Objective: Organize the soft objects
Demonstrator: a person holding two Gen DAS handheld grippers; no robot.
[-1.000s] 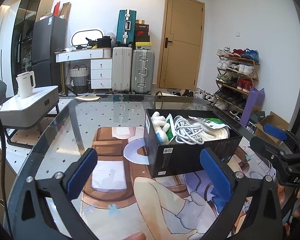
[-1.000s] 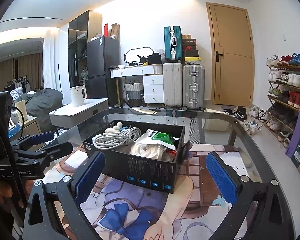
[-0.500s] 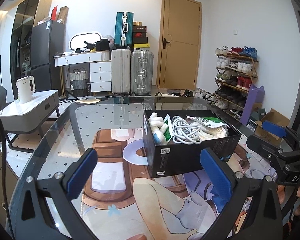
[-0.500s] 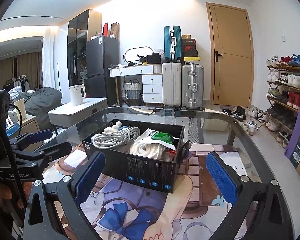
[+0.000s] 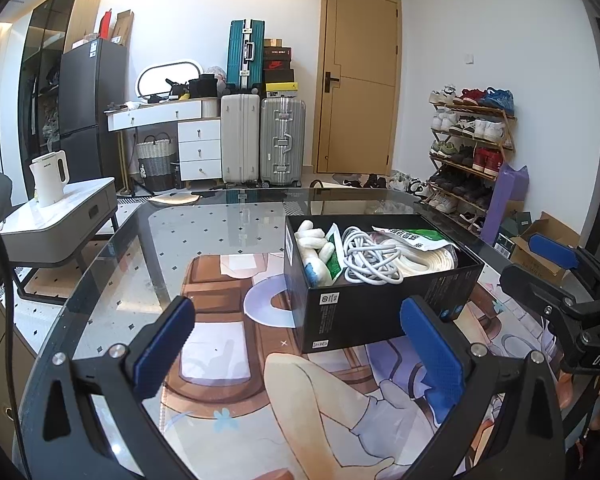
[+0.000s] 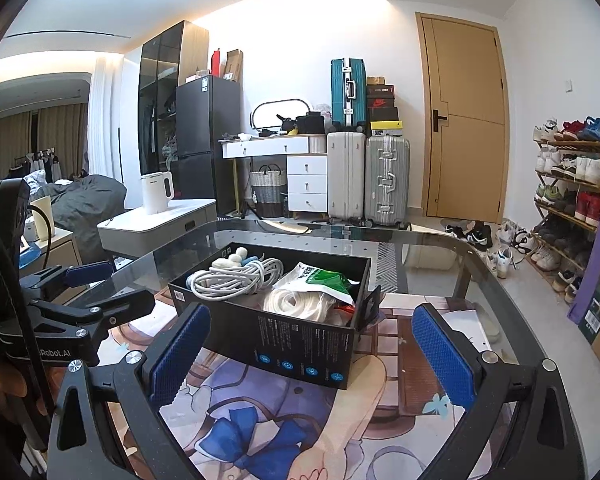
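Note:
A black box (image 5: pixel 380 308) stands on the glass table (image 5: pixel 220 224), on a printed mat (image 5: pixel 228 336). It holds a coiled white cable (image 5: pixel 370 256), a white rope coil (image 5: pixel 430 258), a green-and-white packet (image 5: pixel 414 236) and white soft pieces (image 5: pixel 314 240). The box also shows in the right wrist view (image 6: pixel 300 340), with the cable (image 6: pixel 236 278) and the packet (image 6: pixel 320 280) inside. My left gripper (image 5: pixel 296 346) is open and empty, just short of the box. My right gripper (image 6: pixel 310 354) is open and empty, its jaws wide in front of the box.
A white side table with a kettle (image 5: pixel 50 178) stands left of the glass table. Suitcases (image 5: pixel 262 140) and a door (image 5: pixel 358 80) are at the back. A shoe rack (image 5: pixel 472 140) is on the right, with cardboard boxes (image 5: pixel 540 244) on the floor.
Both grippers have drifted slightly relative to the box and stay open. The box and its contents have not moved.

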